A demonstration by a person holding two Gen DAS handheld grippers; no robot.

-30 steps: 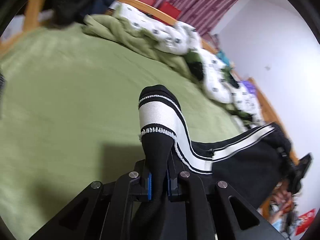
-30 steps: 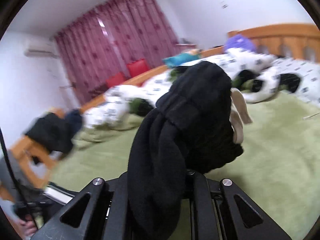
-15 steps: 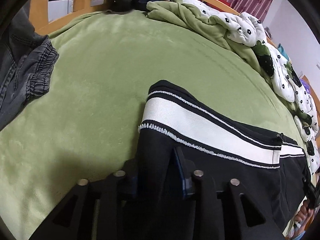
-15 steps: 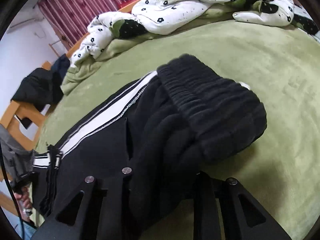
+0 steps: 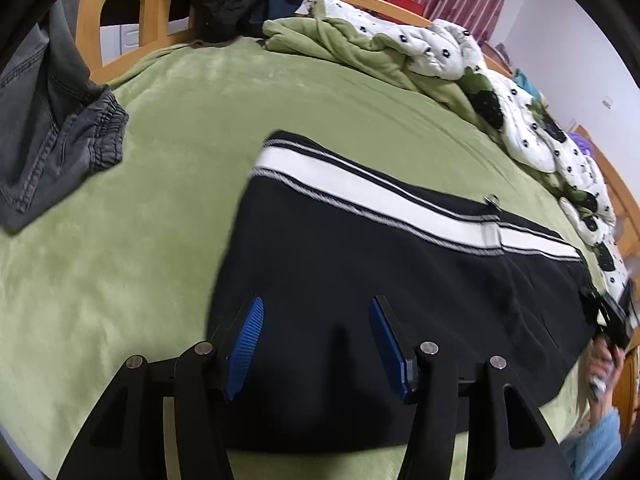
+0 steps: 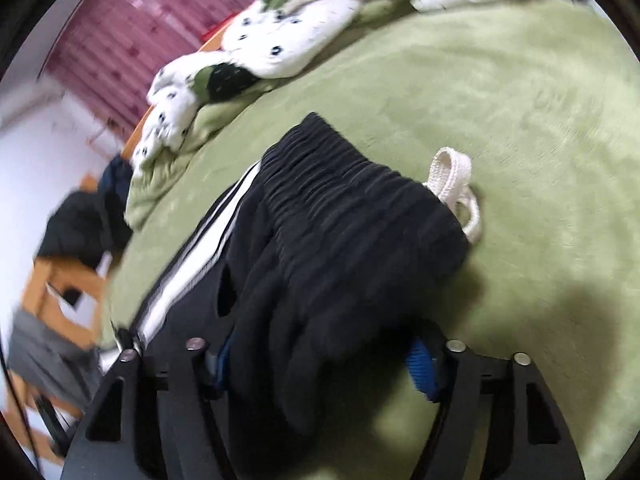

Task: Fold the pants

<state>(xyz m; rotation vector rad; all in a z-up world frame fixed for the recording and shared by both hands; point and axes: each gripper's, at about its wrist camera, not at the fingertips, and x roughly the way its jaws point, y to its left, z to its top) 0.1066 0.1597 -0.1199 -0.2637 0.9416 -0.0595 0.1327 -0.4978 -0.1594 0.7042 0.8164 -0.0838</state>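
Black pants (image 5: pixel 360 264) with a white side stripe lie flat on the green bed cover (image 5: pixel 160 128). My left gripper (image 5: pixel 316 344) is open just above the leg hem end, blue pads apart, holding nothing. In the right wrist view the ribbed waistband (image 6: pixel 352 208) with its white drawstring (image 6: pixel 452 184) rests on the bed. My right gripper (image 6: pixel 320 364) is open, its jaws spread wide on either side of the bunched black cloth.
Grey jeans (image 5: pixel 48 128) lie at the left edge of the bed. A crumpled green and white spotted duvet (image 5: pixel 440 60) runs along the far side. A wooden bed frame (image 5: pixel 120 12) carries dark clothes. A person's hand (image 5: pixel 604 360) shows at the right.
Both grippers came down with the pants from held up to lying on the bed. Both have opened and let go of the cloth.
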